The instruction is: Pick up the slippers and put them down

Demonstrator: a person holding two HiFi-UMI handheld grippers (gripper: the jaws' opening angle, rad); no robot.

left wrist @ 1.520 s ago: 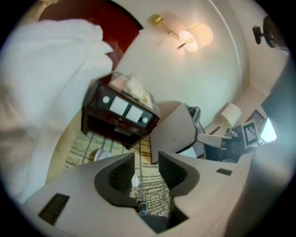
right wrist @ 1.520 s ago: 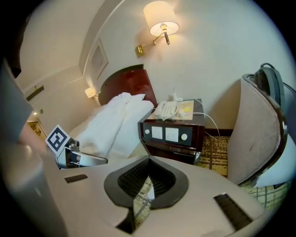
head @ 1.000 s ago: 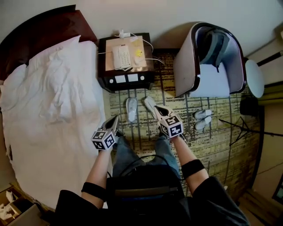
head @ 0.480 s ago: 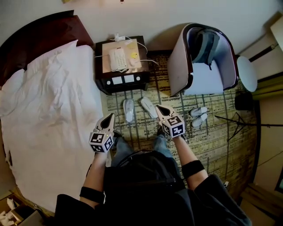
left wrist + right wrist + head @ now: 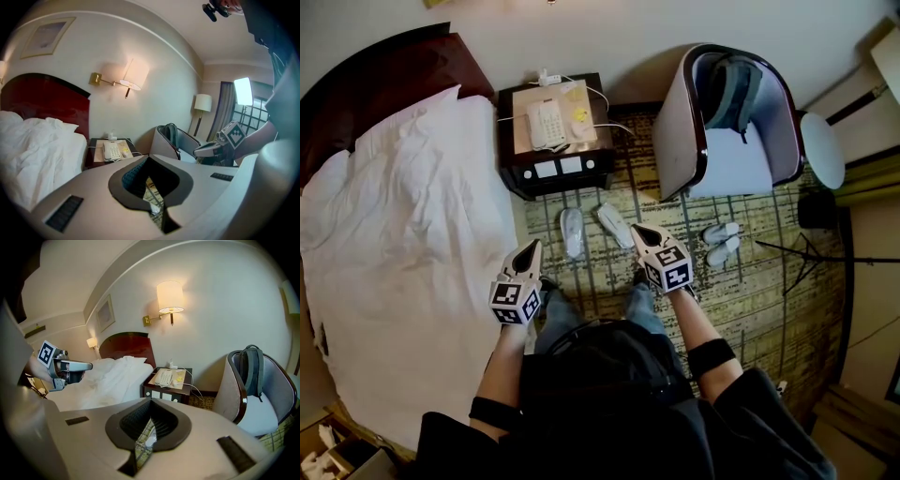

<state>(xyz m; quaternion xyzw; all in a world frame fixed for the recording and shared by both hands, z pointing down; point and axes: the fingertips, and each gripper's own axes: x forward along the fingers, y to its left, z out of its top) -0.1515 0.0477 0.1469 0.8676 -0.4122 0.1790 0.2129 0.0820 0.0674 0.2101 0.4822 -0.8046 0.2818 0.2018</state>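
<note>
Patterned carpet point(image 5: 759, 300) bears slippers point(image 5: 573, 232), second pair point(image 5: 719, 234), nightstand point(image 5: 553, 170), armchair point(image 5: 675, 141).

The slippers point(image 5: 574, 232) were white on a carpet point(image 5: 750, 300) of olive yellow crossed by dark grid lines. The bed point(image 5: 412, 244) was white, its headboard point(image 5: 394, 61) dark red. The counter point(image 5: 600, 165) was dark brown and the telephone point(image 5: 547, 123) white. The chair point(image 5: 675, 150) was pale grey with dark edging. The left hand-held gripper point(image 5: 530, 247) and right hand-held gripper point(image 5: 636, 228) bore white cubes with black squares.
</note>
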